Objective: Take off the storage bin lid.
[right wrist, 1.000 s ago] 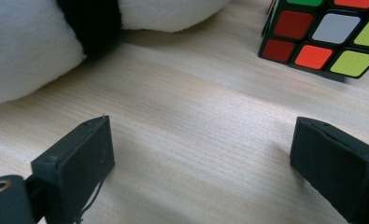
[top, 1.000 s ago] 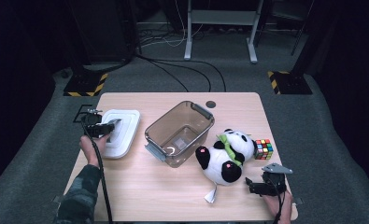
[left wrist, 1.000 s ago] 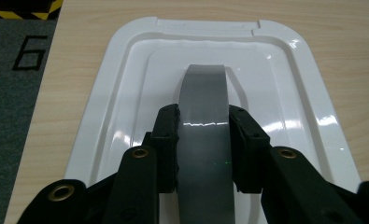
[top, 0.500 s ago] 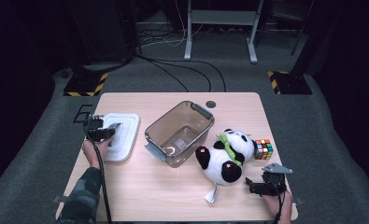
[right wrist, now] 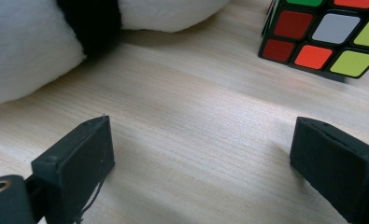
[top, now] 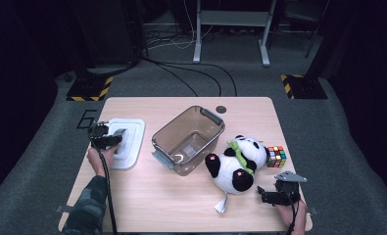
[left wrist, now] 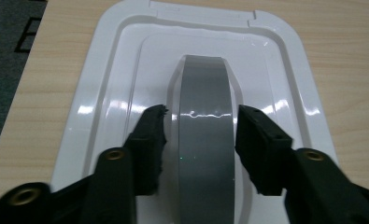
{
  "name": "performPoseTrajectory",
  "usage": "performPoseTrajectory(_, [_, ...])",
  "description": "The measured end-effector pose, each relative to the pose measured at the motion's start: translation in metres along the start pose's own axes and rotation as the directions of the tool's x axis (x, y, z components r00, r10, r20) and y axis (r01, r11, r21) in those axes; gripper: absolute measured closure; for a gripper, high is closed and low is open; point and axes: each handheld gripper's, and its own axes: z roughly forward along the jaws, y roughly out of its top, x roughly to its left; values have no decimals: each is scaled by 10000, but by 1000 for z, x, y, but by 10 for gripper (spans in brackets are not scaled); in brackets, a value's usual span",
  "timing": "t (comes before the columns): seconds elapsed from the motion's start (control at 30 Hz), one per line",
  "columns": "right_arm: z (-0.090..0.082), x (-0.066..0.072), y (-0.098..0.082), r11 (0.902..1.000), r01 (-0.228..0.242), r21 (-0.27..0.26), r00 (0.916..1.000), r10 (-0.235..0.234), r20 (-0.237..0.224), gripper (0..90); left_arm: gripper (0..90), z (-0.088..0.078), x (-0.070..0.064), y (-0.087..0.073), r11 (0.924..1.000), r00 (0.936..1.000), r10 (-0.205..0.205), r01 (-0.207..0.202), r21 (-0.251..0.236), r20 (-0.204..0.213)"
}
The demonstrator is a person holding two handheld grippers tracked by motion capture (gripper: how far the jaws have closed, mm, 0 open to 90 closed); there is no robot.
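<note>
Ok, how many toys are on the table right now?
2: a plush panda right of the clear container, and a Rubik's cube just right of the panda. None seem hidden.

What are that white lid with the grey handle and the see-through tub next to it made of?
The white lid looks like glossy moulded plastic: light glints along its stepped rim. Its grey handle seems a smoother, satin plastic or rubbery strip, with a faint sheen. The see-through tub appears to be clear, smoke-tinted hard plastic, since the table shows through its walls.
</note>
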Motion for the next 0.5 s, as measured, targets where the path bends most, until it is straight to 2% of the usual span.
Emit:
performPoseTrajectory(0.07, [0, 0, 0, 10000, 1, -1, 10000, -1, 4, 55, 387, -2, 0, 0, 9999, 9998, -149, 149, -26, 160])
performPoseTrajectory(0.2, [0, 0, 0, 10000, -1, 0, 10000, 1, 1, 55, 202, -13, -3, 2, 9995, 9982, 325, -326, 14, 503])
performPoseTrajectory(0.23, [0, 0, 0, 10000, 2, 1, 10000, -2, 2, 56, 158, -13, -3, 2, 9995, 9982, 325, -326, 14, 503])
performPoseTrajectory(0.27, [0, 0, 0, 10000, -1, -2, 10000, 1, 3, 56, 144, -19, -5, 2, 9993, 9959, 380, -376, -72, 823])
performPoseTrajectory(0.33, [0, 0, 0, 10000, 1, 0, 10000, -1, 1, 56, 113, -27, -9, 1, 9971, 9938, 751, -737, -199, 822])
performPoseTrajectory(0.4, [0, 0, 0, 10000, 1, -1, 10000, -1, 1, 56, 54, -33, -13, -1, 9949, 9904, 1000, -980, -252, 955])
performPoseTrajectory(0.5, [0, 0, 0, 10000, 2, -1, 10000, -2, 2, 56, 16, -42, -18, -6, 9901, 9846, 1376, -1334, -446, 1079])
